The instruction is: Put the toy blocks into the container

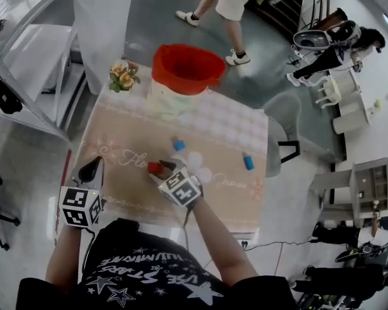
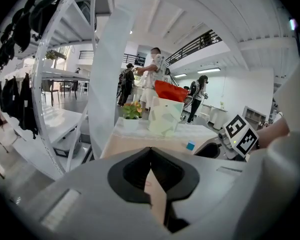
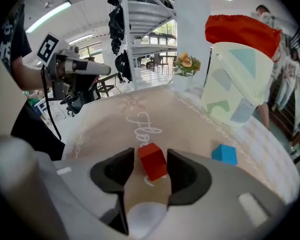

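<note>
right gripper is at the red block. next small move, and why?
Probably close the right gripper the rest of the way on the red block. The block sits on the cloth between the jaws, roughly centred, with a thin gap showing at one side, so it doesn't look clamped yet. Lift toward the container only after that.

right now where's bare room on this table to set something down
Free: the left strip between the flower pot and the left gripper, and the right stretch between the container and the right blue block. Crowded: the middle, where the right gripper straddles the red block near the centre blue block.
</note>
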`<state>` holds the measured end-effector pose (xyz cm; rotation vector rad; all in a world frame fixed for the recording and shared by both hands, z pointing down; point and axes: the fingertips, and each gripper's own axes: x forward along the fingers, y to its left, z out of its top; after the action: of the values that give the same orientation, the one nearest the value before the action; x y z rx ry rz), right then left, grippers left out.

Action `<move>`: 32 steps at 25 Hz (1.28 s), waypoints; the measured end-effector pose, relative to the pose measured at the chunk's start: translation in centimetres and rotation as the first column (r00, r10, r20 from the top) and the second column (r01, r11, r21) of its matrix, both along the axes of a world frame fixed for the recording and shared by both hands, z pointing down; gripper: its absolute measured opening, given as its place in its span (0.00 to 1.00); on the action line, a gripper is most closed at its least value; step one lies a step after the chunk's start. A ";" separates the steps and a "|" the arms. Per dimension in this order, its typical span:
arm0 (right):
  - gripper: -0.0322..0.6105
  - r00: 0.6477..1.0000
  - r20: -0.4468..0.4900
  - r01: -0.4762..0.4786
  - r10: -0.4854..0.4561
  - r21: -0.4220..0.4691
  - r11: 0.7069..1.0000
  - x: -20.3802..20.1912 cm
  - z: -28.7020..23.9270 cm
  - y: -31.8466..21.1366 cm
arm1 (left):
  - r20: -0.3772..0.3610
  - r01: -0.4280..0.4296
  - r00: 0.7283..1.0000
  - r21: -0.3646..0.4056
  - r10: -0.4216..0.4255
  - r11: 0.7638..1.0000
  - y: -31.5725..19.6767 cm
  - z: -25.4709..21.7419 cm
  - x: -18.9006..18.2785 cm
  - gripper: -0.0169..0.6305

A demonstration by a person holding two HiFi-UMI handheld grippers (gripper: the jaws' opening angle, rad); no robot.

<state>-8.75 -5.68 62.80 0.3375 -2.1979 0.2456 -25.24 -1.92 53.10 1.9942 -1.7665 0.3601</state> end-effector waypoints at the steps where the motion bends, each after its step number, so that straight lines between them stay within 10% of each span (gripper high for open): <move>1: 0.36 1.000 -0.010 0.005 -0.005 0.008 1.000 0.0 0.1 0.0 | -0.001 0.000 1.000 -0.001 0.000 1.000 0.1 0.0 0.0 0.04; 9: 0.30 0.997 -0.062 0.053 -0.051 0.038 0.998 0.0 0.2 -0.2 | -0.008 -0.008 1.000 -0.018 0.008 1.000 0.3 0.7 -0.6 0.04; 32: 0.27 0.955 0.248 -0.204 0.162 0.156 0.966 -0.7 -15.7 -9.0 | -0.041 -0.073 0.996 0.100 0.077 0.992 -6.1 -4.4 -1.1 0.04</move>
<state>-9.48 -14.66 47.07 0.6452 -2.4295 0.1955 -26.29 -7.98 48.71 2.1243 -1.7155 0.2542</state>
